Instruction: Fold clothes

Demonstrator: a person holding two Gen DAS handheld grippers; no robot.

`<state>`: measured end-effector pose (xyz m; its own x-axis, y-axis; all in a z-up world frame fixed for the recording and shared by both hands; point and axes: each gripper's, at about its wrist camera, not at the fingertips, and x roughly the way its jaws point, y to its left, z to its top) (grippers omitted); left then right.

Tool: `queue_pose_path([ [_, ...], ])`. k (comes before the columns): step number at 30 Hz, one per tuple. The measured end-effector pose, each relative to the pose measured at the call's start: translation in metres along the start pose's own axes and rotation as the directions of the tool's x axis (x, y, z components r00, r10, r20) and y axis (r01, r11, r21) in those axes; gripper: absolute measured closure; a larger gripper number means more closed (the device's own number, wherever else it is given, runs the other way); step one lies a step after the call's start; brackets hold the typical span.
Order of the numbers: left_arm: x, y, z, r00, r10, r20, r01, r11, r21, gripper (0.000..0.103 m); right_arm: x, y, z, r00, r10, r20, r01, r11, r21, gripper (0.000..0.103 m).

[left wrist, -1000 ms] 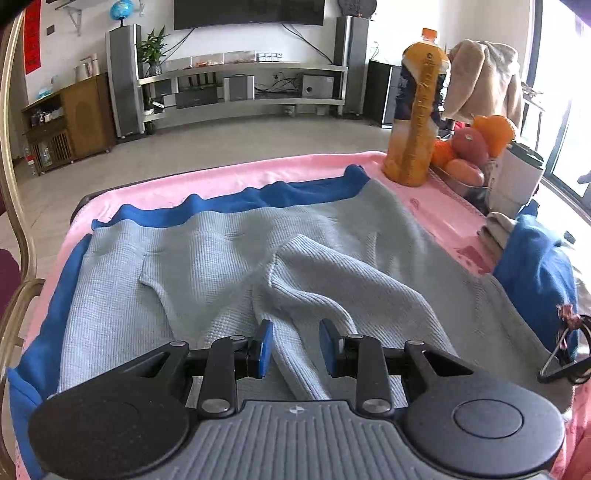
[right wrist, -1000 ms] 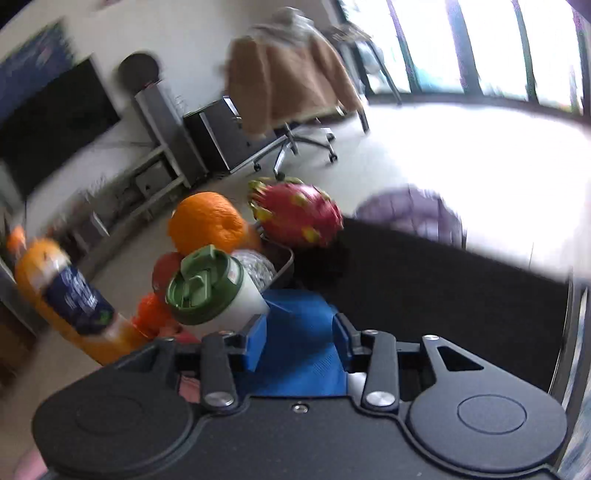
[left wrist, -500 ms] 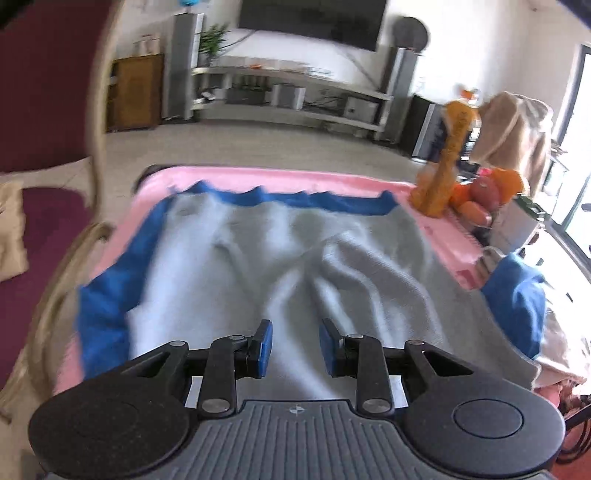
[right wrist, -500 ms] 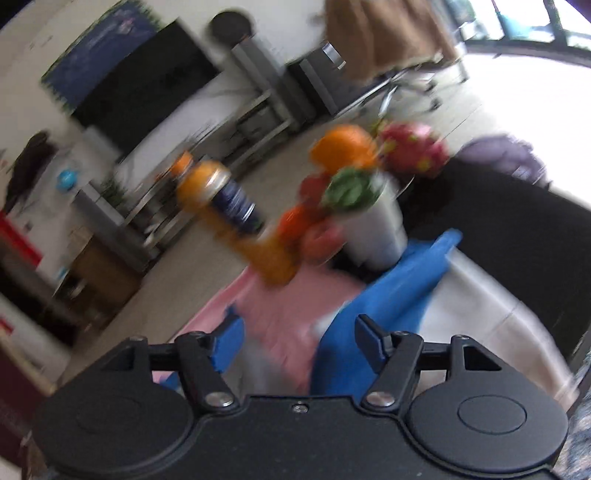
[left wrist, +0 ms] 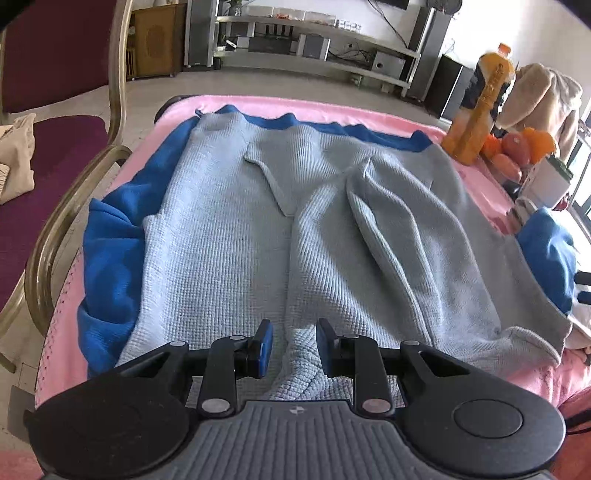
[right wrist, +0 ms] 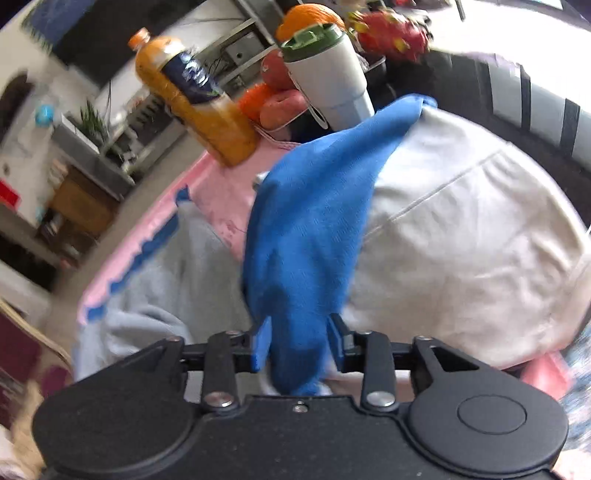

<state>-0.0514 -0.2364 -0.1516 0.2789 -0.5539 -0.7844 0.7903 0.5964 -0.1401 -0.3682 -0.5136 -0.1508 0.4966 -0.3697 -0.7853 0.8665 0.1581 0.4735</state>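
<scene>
Between my left gripper's (left wrist: 293,347) matt black plastic arms lies a grey waffle-knit garment (left wrist: 295,229), coarse and ribbed, over smooth blue fleece (left wrist: 110,240) and a pink cloth cover (left wrist: 332,110). Ahead of my right gripper (right wrist: 297,345), soft blue cloth (right wrist: 314,221) drapes beside off-white cotton (right wrist: 461,240); beyond stands a glossy plastic juice bottle (right wrist: 199,99).

Pale tiled floor (left wrist: 295,79) runs back to a long low media shelf (left wrist: 317,48) flanked by tall grey speakers (left wrist: 199,33) — a wooden cabinet (left wrist: 155,44) at left, a maroon-cushioned chair (left wrist: 55,122) nearer, daylight from the right
</scene>
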Motion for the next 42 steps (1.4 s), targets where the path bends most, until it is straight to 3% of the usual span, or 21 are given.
queue_pose_path([
  [5, 0.010, -0.002, -0.004, 0.999, 0.024, -0.043, -0.023, 1.000, 0.020, 0.078, 0.004, 0.000, -0.011, 0.998, 0.028, -0.055, -0.031, 0.998, -0.057, 0.069],
  [8, 0.014, -0.001, -0.005, 0.997, 0.034, -0.067, -0.032, 0.999, 0.018, 0.077, 0.005, 0.010, -0.020, 1.000, 0.011, -0.018, -0.013, 0.991, -0.135, 0.070],
  [9, 0.015, 0.000, -0.005, 0.997, 0.038, -0.070, -0.037, 0.999, 0.017, 0.076, 0.007, 0.014, -0.022, 1.000, -0.008, 0.003, 0.008, 0.987, -0.160, 0.088],
  [10, 0.014, 0.001, -0.006, 0.997, 0.042, -0.072, -0.041, 0.999, 0.016, 0.074, 0.009, 0.019, -0.024, 0.999, -0.030, 0.028, 0.035, 0.982, -0.187, 0.099],
  [14, 0.012, 0.004, -0.009, 0.996, 0.052, -0.071, -0.052, 0.999, 0.010, 0.074, -0.007, 0.031, -0.037, 0.973, -0.156, 0.171, 0.196, 0.948, -0.250, 0.100],
  [18, 0.008, 0.008, -0.011, 0.996, 0.056, -0.072, -0.056, 0.998, -0.004, 0.072, -0.001, 0.016, -0.030, 0.975, -0.208, 0.082, 0.220, 0.959, -0.180, 0.099],
  [23, -0.028, 0.027, -0.010, 0.998, 0.049, 0.034, -0.047, 0.996, -0.078, 0.075, -0.029, 0.024, -0.031, 0.986, -0.135, 0.094, 0.149, 0.975, -0.162, 0.090],
  [25, -0.043, 0.041, -0.011, 0.997, 0.014, 0.081, -0.002, 0.989, -0.147, 0.076, -0.046, 0.033, -0.029, 0.993, -0.064, 0.102, 0.080, 0.983, -0.166, 0.088],
  [27, -0.049, 0.049, -0.012, 0.996, -0.009, 0.090, 0.026, 0.981, -0.191, 0.081, -0.055, 0.048, -0.026, 0.995, -0.002, 0.098, 0.021, 0.981, -0.193, 0.078],
  [29, -0.046, 0.047, -0.015, 0.998, -0.025, 0.064, 0.037, 0.982, -0.184, 0.082, -0.053, 0.064, -0.025, 0.997, 0.050, 0.064, -0.035, 0.973, -0.229, 0.072],
  [31, -0.038, 0.033, -0.018, 1.000, -0.018, 0.018, 0.021, 0.992, -0.125, 0.082, -0.036, 0.075, -0.029, 0.998, 0.056, 0.018, -0.049, 0.965, -0.259, 0.072],
  [35, -0.016, 0.008, -0.031, 0.990, 0.065, -0.122, -0.065, 0.998, 0.007, 0.081, 0.010, 0.079, -0.055, 0.994, -0.010, -0.105, -0.023, 0.951, -0.309, 0.073],
  [37, -0.011, 0.006, -0.037, 0.980, 0.115, -0.161, -0.110, 0.993, 0.040, 0.076, 0.029, 0.075, -0.066, 0.983, -0.088, -0.163, 0.028, 0.941, -0.338, 0.073],
  [38, -0.011, 0.006, -0.036, 0.977, 0.123, -0.173, -0.117, 0.992, 0.043, 0.076, 0.034, 0.074, -0.069, 0.977, -0.121, -0.178, 0.052, 0.935, -0.351, 0.075],
  [42, -0.026, 0.018, -0.022, 0.980, 0.122, -0.157, -0.124, 0.992, -0.002, 0.076, 0.014, 0.086, -0.059, 0.986, -0.081, -0.145, 0.023, 0.931, -0.364, 0.075],
])
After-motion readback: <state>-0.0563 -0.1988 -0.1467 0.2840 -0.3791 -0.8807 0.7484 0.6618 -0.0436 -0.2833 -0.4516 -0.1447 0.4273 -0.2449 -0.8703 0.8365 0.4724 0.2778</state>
